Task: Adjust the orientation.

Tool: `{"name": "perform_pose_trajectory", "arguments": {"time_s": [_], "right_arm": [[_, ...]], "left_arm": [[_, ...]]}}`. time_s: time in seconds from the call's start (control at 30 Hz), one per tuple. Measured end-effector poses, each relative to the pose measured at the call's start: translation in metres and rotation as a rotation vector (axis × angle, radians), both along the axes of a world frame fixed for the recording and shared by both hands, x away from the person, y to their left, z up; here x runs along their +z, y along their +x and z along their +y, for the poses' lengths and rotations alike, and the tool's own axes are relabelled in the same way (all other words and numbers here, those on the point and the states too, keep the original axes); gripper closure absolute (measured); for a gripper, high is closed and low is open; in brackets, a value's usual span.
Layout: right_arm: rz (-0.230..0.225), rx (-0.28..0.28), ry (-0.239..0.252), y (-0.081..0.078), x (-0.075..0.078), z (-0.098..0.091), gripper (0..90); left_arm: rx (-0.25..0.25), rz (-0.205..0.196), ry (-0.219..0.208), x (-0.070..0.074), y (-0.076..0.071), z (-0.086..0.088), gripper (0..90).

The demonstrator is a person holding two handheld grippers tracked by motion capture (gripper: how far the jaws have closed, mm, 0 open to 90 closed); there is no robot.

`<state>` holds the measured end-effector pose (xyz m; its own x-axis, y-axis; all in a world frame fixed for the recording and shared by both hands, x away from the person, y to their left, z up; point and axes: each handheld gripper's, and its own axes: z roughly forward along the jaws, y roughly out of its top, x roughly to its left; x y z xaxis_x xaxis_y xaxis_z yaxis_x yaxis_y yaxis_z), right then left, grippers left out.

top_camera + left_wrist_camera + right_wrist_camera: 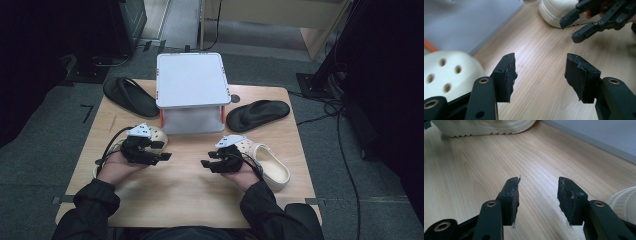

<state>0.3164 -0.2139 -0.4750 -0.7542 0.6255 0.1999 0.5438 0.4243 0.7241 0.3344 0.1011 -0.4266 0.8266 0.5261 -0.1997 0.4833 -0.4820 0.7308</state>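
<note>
1. Both pairs of jaws stand open with nothing between them. We hold the left gripper and the right gripper low over the middle of the worktop, their tips facing each other across bare wood.
2. In the left gripper view, a cream perforated clog sits just beside the left gripper's near jaw. From above, this left clog lies partly under that gripper, toward the worktop's left edge.
3. A second cream clog lies by our right hand, toward the right edge.
4. A grey box on orange legs stands at the middle of the far edge.
5. Two black slippers flank it: one at the far left corner, half off the edge, and one to the far right.
6. Risk, as we judge it: the clogs are rounded and smooth, so a grip on the curved toe could slip and squeeze the shoe away.
7. The trailing cables could also snag a clog and drag it toward an edge.
</note>
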Motion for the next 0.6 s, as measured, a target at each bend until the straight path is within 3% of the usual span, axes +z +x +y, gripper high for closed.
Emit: {"name": "perform_pose_trajectory", "arguments": {"time_s": [0.6], "right_arm": [[0.004,0.028,0.001,0.003,-0.003,0.005,51.8]], "left_arm": [[0.071,-0.014,-0.023,0.010,0.001,0.037,41.3]]}}
